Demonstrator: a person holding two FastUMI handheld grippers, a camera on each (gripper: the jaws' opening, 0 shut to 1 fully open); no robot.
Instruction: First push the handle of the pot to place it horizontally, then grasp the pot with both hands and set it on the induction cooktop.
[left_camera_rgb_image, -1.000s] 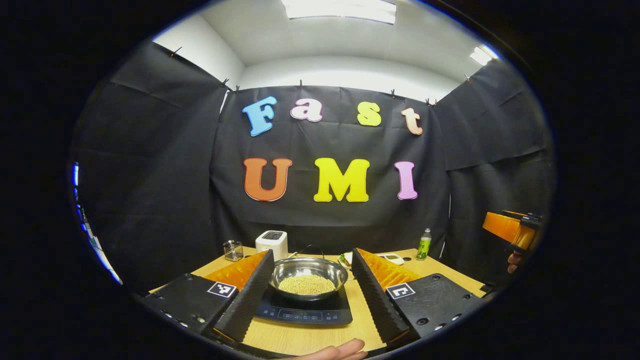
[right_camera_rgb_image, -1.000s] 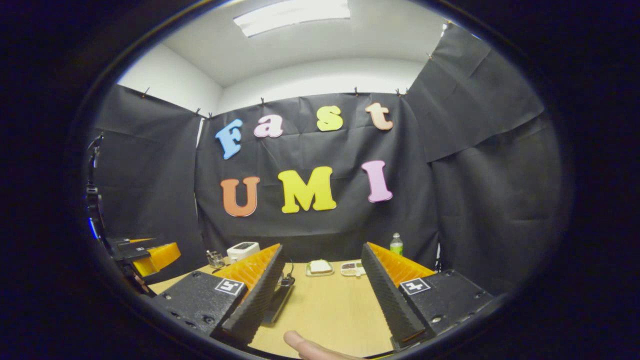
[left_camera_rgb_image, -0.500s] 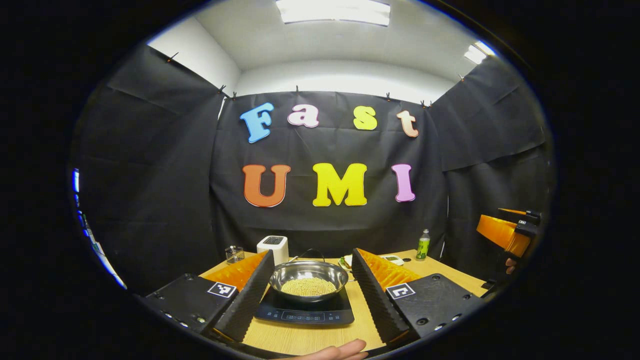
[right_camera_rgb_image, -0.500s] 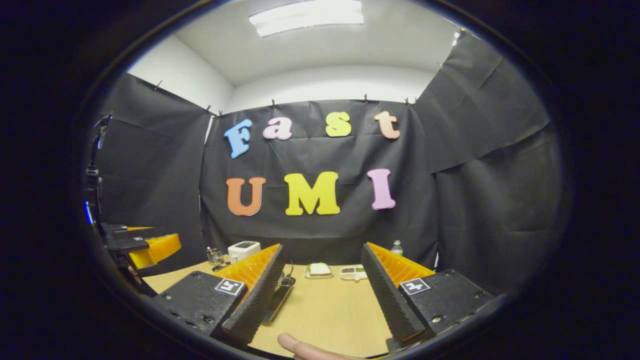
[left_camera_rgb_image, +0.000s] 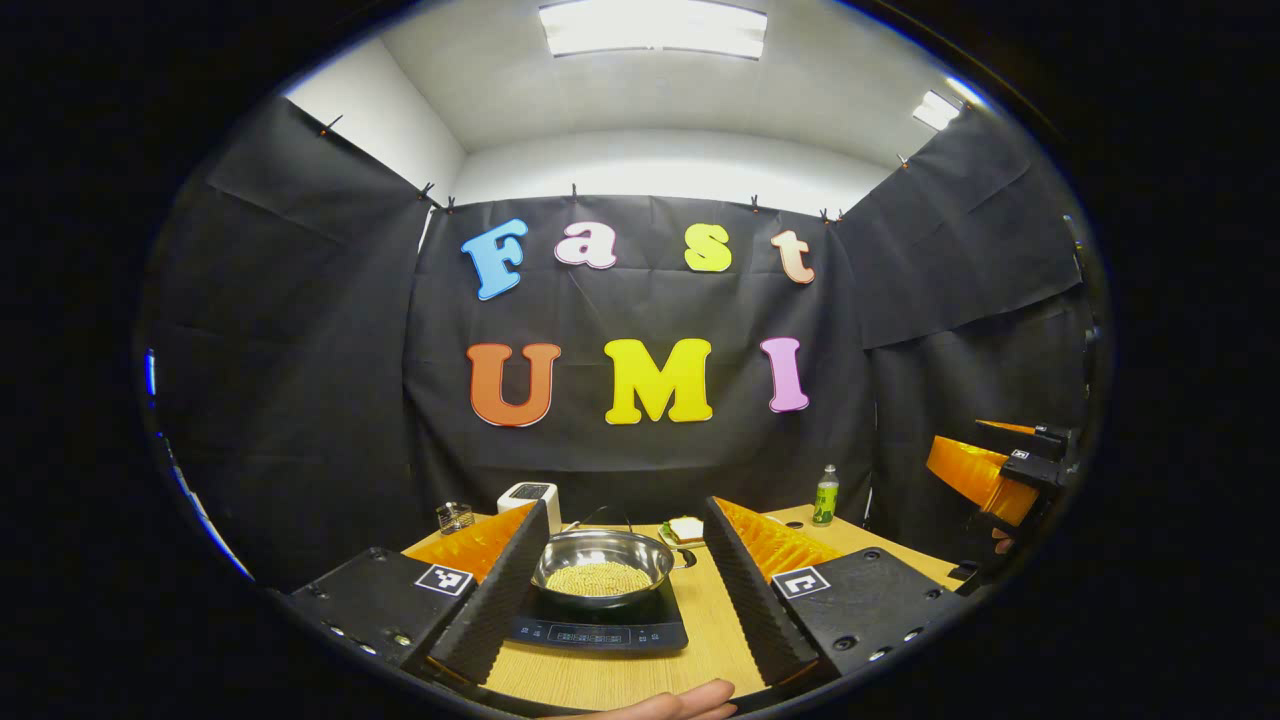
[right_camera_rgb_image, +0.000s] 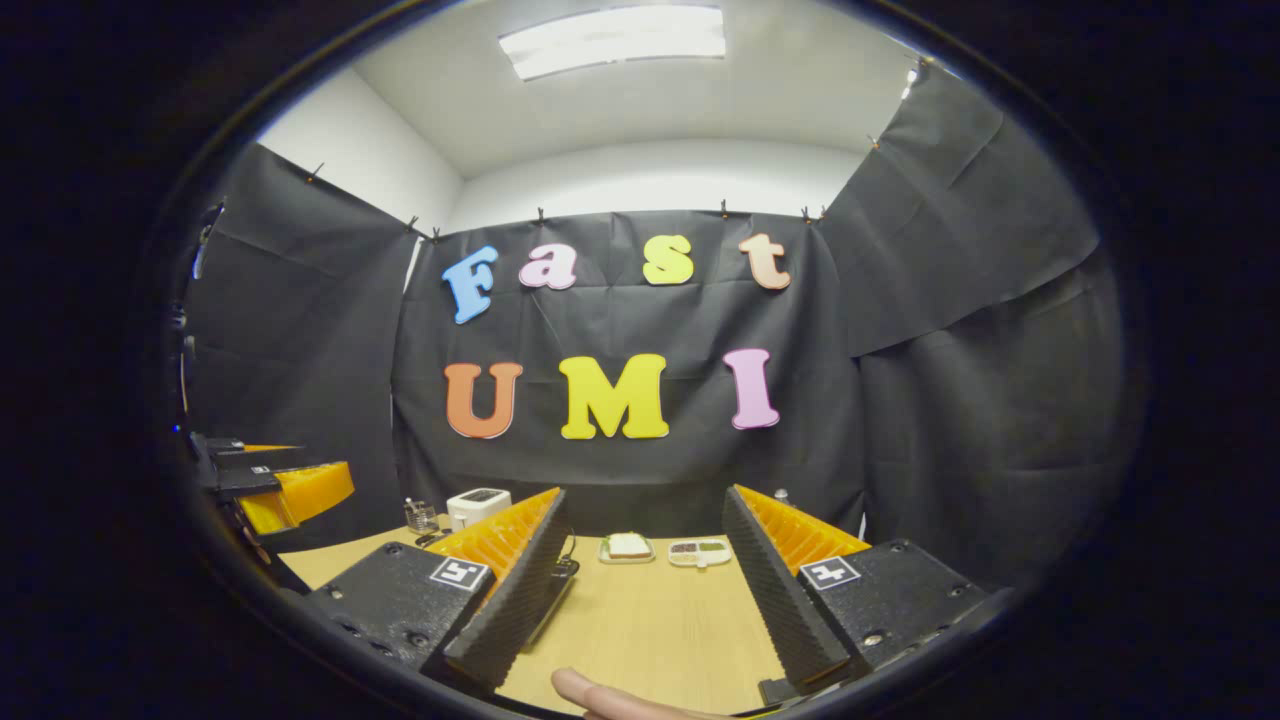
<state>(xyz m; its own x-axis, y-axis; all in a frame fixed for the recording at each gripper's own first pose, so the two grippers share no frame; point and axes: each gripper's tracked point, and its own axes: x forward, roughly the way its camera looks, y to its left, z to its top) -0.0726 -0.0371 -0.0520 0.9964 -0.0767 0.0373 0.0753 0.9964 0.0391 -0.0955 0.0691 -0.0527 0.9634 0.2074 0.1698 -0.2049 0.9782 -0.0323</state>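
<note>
Resting on the black induction cooktop (left_camera_rgb_image: 598, 622), a round stainless-steel pot (left_camera_rgb_image: 602, 566) filled with small pale-yellow grains sits framed between the widely spread fingers of the left gripper (left_camera_rgb_image: 612, 580), which touch nothing. The right gripper (right_camera_rgb_image: 640, 585), seen in the right gripper view, is equally wide apart over bare light-wood table (right_camera_rgb_image: 650, 630), with a fingertip of the person's hand (right_camera_rgb_image: 590, 692) at its lower edge.

The pot's thin dark wire handle (left_camera_rgb_image: 603, 515) appears to arc up behind the rim, though it is too fine to judge its tilt with certainty. Judging by the load of grains, the pot will likely feel weighty and its polished wall slippery; the stiff rim at opposite sides looks the surest place to hold, kept level so nothing spills.

Beyond the pot stand a small glass cup (left_camera_rgb_image: 455, 517), a white boxy toaster (left_camera_rgb_image: 529, 497), a plate with a sandwich (left_camera_rgb_image: 686, 530) and a green bottle (left_camera_rgb_image: 825, 496), against the booth's black cloth wall.
</note>
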